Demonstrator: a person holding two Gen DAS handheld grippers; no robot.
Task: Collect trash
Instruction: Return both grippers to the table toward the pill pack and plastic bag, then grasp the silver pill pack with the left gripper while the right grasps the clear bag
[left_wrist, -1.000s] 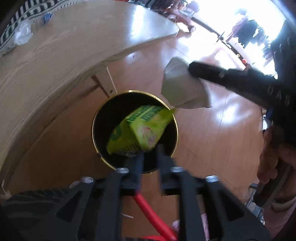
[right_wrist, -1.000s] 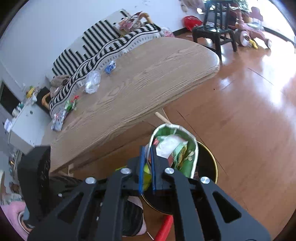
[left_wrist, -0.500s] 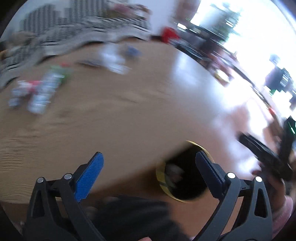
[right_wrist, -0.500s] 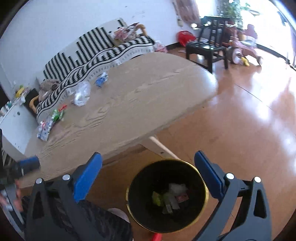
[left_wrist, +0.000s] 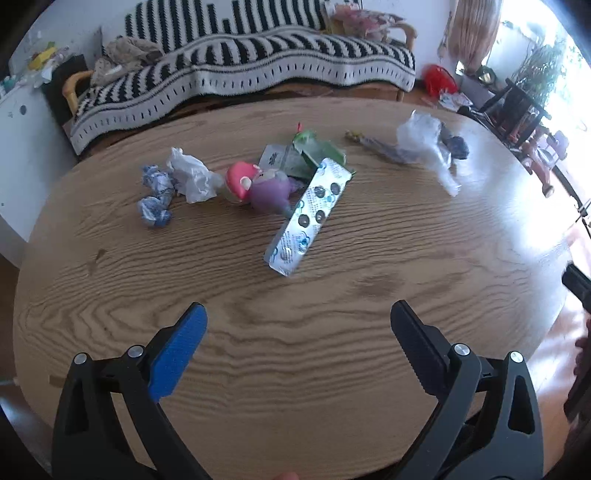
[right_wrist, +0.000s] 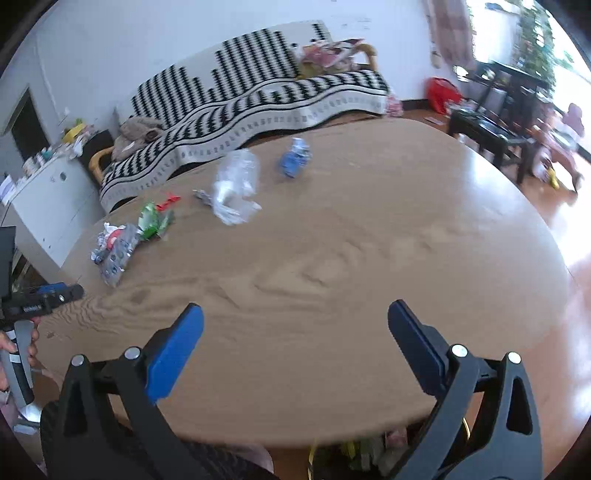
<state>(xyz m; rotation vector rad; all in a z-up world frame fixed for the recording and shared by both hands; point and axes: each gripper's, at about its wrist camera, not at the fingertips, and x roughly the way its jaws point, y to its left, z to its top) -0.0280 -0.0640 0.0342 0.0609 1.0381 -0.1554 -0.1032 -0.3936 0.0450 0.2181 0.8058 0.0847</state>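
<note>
Trash lies on the oval wooden table. A silver blister pack sits in the middle, with a pink and purple toy, green wrappers, a white crumpled bag, blue-white wads and a clear plastic bag around it. My left gripper is open and empty above the near table edge. My right gripper is open and empty over the table. It sees the clear bag, a blue wrapper and the blister pack.
A striped sofa stands behind the table. A white cabinet is at the left. A black chair and wooden floor are at the right. The bin's rim with trash peeks below the table edge. The left gripper's body shows at the left.
Both grippers have opened and dropped their trash into the bin. Both have then swung up from the bin to face the table top.
</note>
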